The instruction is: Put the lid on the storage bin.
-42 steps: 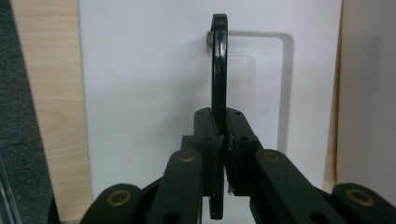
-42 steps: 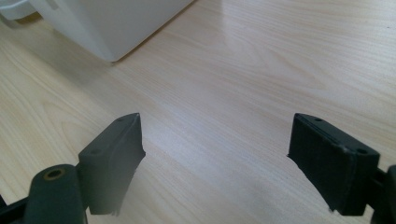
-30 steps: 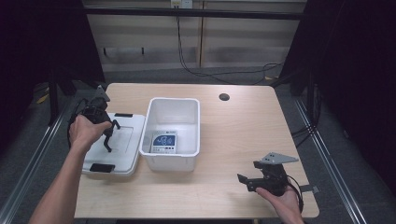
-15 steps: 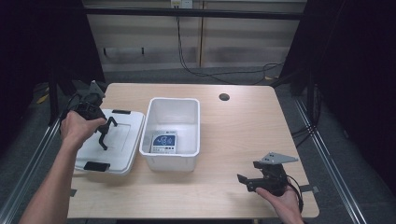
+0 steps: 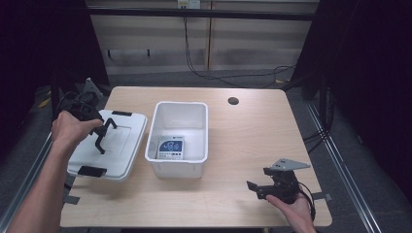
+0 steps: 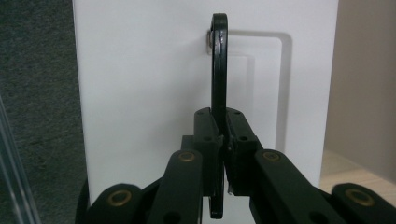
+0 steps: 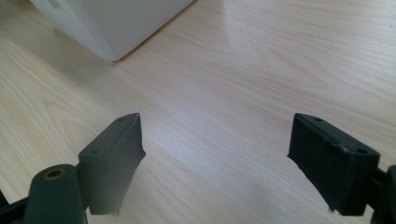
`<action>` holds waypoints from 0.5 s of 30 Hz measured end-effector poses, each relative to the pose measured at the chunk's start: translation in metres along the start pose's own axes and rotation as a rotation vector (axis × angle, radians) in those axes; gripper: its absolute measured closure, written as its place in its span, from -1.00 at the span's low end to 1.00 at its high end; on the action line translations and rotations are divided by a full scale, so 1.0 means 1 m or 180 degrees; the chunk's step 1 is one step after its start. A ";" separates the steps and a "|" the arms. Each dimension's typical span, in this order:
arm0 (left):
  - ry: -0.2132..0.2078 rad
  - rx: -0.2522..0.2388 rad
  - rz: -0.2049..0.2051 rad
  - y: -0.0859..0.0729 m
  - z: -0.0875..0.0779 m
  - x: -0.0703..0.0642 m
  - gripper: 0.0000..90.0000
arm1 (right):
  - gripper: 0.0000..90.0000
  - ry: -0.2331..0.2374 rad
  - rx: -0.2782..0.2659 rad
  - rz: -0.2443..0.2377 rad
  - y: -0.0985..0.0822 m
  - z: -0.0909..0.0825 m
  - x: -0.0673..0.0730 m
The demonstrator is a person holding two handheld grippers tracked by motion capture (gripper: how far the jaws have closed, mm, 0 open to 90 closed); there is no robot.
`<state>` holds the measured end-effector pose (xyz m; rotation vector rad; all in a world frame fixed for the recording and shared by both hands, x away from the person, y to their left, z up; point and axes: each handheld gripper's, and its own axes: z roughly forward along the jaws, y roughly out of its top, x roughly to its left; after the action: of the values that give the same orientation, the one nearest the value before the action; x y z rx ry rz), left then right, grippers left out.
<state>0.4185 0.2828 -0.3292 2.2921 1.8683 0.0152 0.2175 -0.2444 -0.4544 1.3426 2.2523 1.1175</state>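
The white lid (image 5: 109, 145) sits at the left of the high view, tipped up over the left edge of the bench (image 5: 252, 136), just beside the open white bin (image 5: 179, 138). The left claw (image 5: 102, 133) is clamped tight on the lid's black handle (image 6: 218, 70); in the left gripper view the thin black loop runs straight up between the pads, with the white plastic behind it.

Handling-wise, the lid looks like light, stiff moulded plastic, so weight shouldn't be the issue. The handle is the obvious spot to grab, but it's narrow and looks hinged at its ends, so the lid will probably swing or tilt under the claw. A slow carry makes sense.

The right claw (image 5: 260, 187) rests low at the lower right of the bench, wide open, nothing between its pads.
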 end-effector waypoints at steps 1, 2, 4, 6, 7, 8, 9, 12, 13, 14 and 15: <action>0.0008 -0.0037 0.0015 0.000 -0.004 0.000 0.89 | -0.62 0.0000 -0.0005 -0.0006 0.000 0.000 0.000; -0.0001 -0.0044 0.0007 -0.001 -0.005 0.000 0.89 | -0.62 0.0002 -0.0007 -0.0007 0.000 0.000 0.000; 0.0007 -0.0050 0.0021 -0.001 -0.007 0.000 0.89 | -0.62 0.0002 -0.0001 -0.0002 0.000 0.000 0.000; 0.0002 -0.0042 0.0003 -0.001 -0.011 0.000 0.89 | -0.62 0.0000 -0.0003 -0.0001 0.000 0.000 0.000; -0.0002 -0.0038 0.0022 -0.001 -0.013 0.001 0.89 | -0.62 0.0000 -0.0003 -0.0001 0.000 0.000 0.000; -0.0024 -0.0057 -0.0003 0.000 -0.017 0.000 0.89 | -0.62 0.0002 -0.0004 0.0001 0.000 0.000 0.000; -0.0024 -0.0057 -0.0003 0.000 -0.017 0.000 0.89 | -0.62 0.0002 -0.0004 0.0001 0.000 0.000 0.000; 0.0018 -0.0057 0.0026 0.001 -0.024 -0.002 0.89 | -0.62 0.0004 -0.0006 0.0007 0.000 0.000 0.000; 0.0031 -0.0088 0.0025 0.002 -0.028 -0.003 0.89 | -0.62 0.0000 -0.0006 0.0011 0.000 0.000 0.000; 0.0031 -0.0088 0.0025 0.002 -0.028 -0.003 0.89 | -0.62 0.0000 -0.0006 0.0011 0.000 0.000 0.000; 0.0023 -0.0076 0.0038 0.002 -0.030 -0.005 0.89 | -0.62 -0.0001 -0.0011 0.0011 0.000 0.000 0.000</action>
<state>0.4158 0.2815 -0.2986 2.2904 1.8478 0.0474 0.2176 -0.2449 -0.4544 1.3458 2.2477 1.1215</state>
